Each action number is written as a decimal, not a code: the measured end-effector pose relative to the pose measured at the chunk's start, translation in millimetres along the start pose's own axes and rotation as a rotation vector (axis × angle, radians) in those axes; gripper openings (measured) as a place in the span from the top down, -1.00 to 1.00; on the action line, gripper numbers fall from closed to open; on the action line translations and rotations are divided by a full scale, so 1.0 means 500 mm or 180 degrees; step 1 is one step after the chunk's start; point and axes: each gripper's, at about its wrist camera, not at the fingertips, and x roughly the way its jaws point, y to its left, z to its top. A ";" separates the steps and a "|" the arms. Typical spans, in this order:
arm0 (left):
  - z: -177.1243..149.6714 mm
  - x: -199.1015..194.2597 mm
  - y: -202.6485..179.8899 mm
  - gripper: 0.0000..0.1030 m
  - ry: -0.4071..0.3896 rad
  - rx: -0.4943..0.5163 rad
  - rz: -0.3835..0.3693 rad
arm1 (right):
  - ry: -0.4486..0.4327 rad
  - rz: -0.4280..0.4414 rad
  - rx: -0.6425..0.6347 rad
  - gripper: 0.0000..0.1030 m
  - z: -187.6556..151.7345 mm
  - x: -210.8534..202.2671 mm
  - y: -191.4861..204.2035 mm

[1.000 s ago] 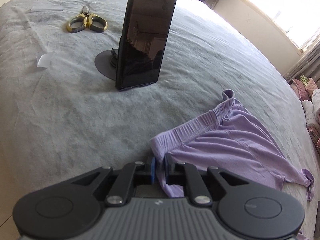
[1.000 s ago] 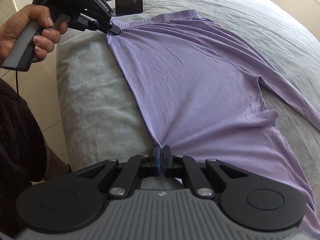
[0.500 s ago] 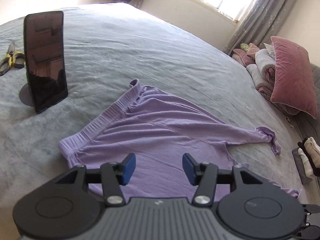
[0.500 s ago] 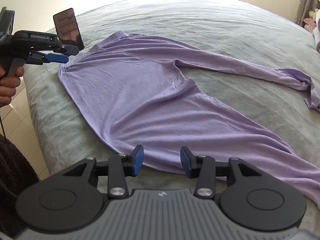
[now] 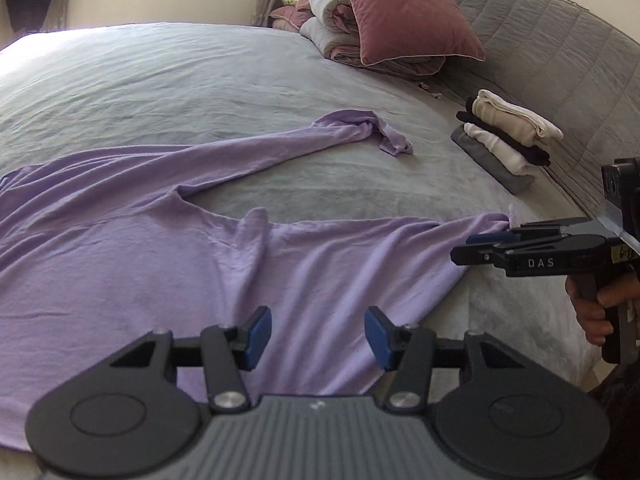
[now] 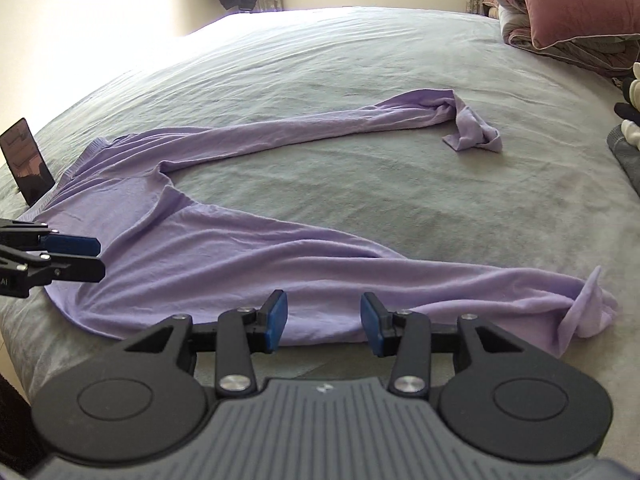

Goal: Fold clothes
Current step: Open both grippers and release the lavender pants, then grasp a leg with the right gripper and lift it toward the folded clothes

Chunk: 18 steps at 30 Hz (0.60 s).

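Note:
A lilac long-sleeved top [image 5: 160,248] [image 6: 224,256] lies flat on the grey bed cover [image 5: 160,80]. Its far sleeve [image 5: 352,124] [image 6: 472,132] stretches toward the pillows, its cuff crumpled. The near sleeve's cuff [image 6: 588,312] lies bunched at the bed's edge. My left gripper [image 5: 318,336] [image 6: 96,258] hovers open above the top's body, with nothing between its blue pads. My right gripper [image 6: 324,320] [image 5: 468,248] is open too, above the near edge of the fabric, and a hand [image 5: 596,308] holds it. Neither gripper is pinching the cloth.
A stack of folded clothes [image 5: 508,136] sits by the padded grey headboard [image 5: 560,60]. A pink pillow [image 5: 404,12] leans on rolled bedding at the back. A dark phone on a stand [image 6: 26,160] stands beside the top's hem at the left.
Both grippers let go of the top's hem and opened. Both have swung and rolled along the garment toward the sleeves and the pillows, so the phone has left the left wrist view.

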 end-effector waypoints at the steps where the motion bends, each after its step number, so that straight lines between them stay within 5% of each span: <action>1: -0.003 0.010 -0.013 -0.02 0.0024 0.0079 -0.0077 | -0.0013 -0.0070 0.0041 0.13 -0.004 -0.004 -0.018; 11: -0.005 0.061 -0.106 0.00 0.0030 0.0600 -0.0410 | -0.0158 -0.0733 0.0545 0.13 -0.030 -0.046 -0.170; 18: -0.001 0.082 -0.144 0.00 0.0040 0.0803 -0.0404 | -0.0171 -0.0994 0.0855 0.13 -0.048 -0.074 -0.222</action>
